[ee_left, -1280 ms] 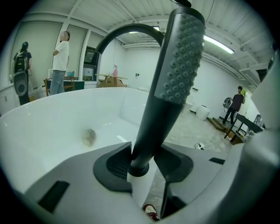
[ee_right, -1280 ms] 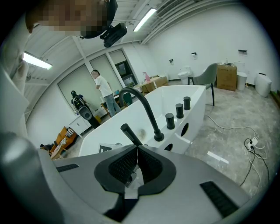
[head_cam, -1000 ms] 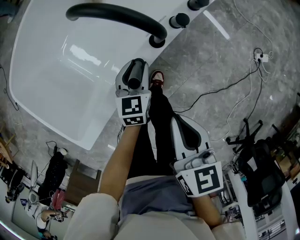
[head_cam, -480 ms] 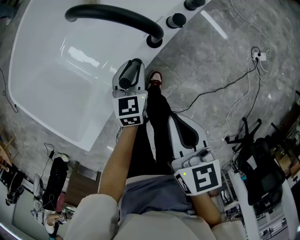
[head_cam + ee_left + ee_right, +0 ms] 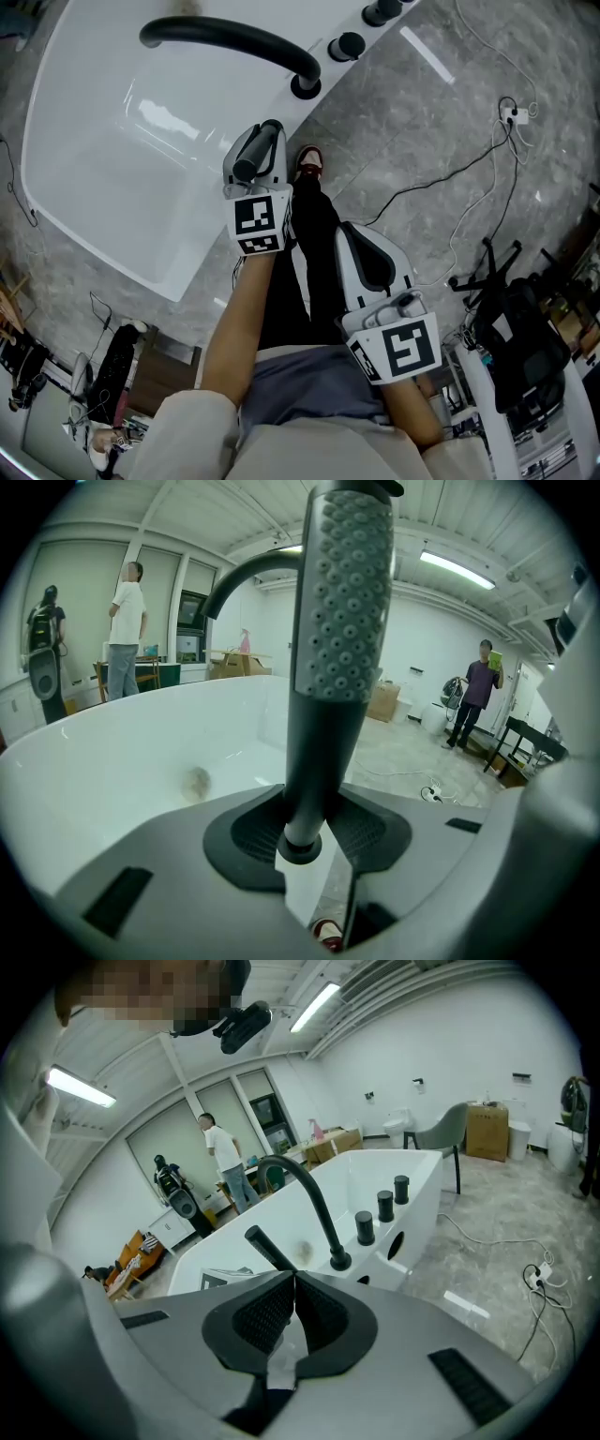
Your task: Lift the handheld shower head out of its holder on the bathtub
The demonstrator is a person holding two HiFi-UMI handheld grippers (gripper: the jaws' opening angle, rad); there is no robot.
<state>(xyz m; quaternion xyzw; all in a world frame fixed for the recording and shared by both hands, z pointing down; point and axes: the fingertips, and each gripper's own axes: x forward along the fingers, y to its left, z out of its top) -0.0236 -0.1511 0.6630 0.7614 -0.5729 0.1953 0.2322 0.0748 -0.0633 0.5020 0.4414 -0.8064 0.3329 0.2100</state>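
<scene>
Gripping the shower head [image 5: 342,602] low on its slim handle with the left hand-held gripper [image 5: 302,834], nozzle face upright at frame centre, over the bathtub [image 5: 94,169] rim. Looks rigid, light, smooth and probably slippery when wet, so best taken on the handle, below the nozzles. Right hand-held gripper [image 5: 286,1321] pressed together on nothing, lower right of the head view.

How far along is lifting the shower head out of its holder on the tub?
Done: the shower head looks clear of any holder, standing upright with its lower end free and floor showing beneath it. In hand: the left gripper clamps its handle at the edge of the bathtub. The right gripper hangs back, jaws together and empty. Left: nothing of the lift itself, as far as these views show.
</scene>
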